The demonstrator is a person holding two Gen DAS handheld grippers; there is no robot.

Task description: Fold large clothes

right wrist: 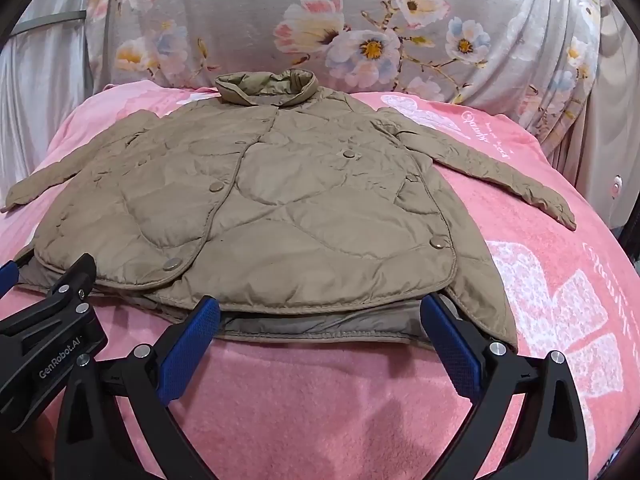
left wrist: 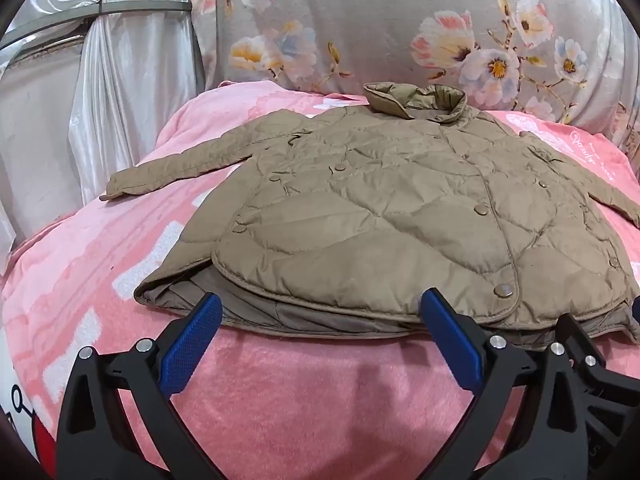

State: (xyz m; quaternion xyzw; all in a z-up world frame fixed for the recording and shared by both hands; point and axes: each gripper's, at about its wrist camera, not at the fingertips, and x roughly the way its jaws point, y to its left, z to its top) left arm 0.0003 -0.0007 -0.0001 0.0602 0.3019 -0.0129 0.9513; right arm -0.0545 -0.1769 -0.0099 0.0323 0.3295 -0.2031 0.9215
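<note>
Left gripper [left wrist: 320,312]: fingers [left wrist: 192,344] spread wide, nothing between them, tips at the near hem on the left half. Right gripper [right wrist: 320,312]: fingers [right wrist: 448,344] likewise released and empty, tips at the near hem on the right half.

Jacket [left wrist: 400,208]: flat on the pink blanket [left wrist: 300,400] of the bed, front up, snaps closed, collar [right wrist: 268,86] at the far end, both sleeves spread outward. No fold made yet; sleeve folds and body fold all remaining, by judgement.

Edges: hem nearest, in layers, lining showing under the front panel. Left sleeve [left wrist: 176,172] and right sleeve [right wrist: 500,172] lying clear on the blanket.

Open room: bare blanket in front of the hem and beside each sleeve. Floral pillow [right wrist: 360,32] just behind the collar, limiting room at the far end.
</note>
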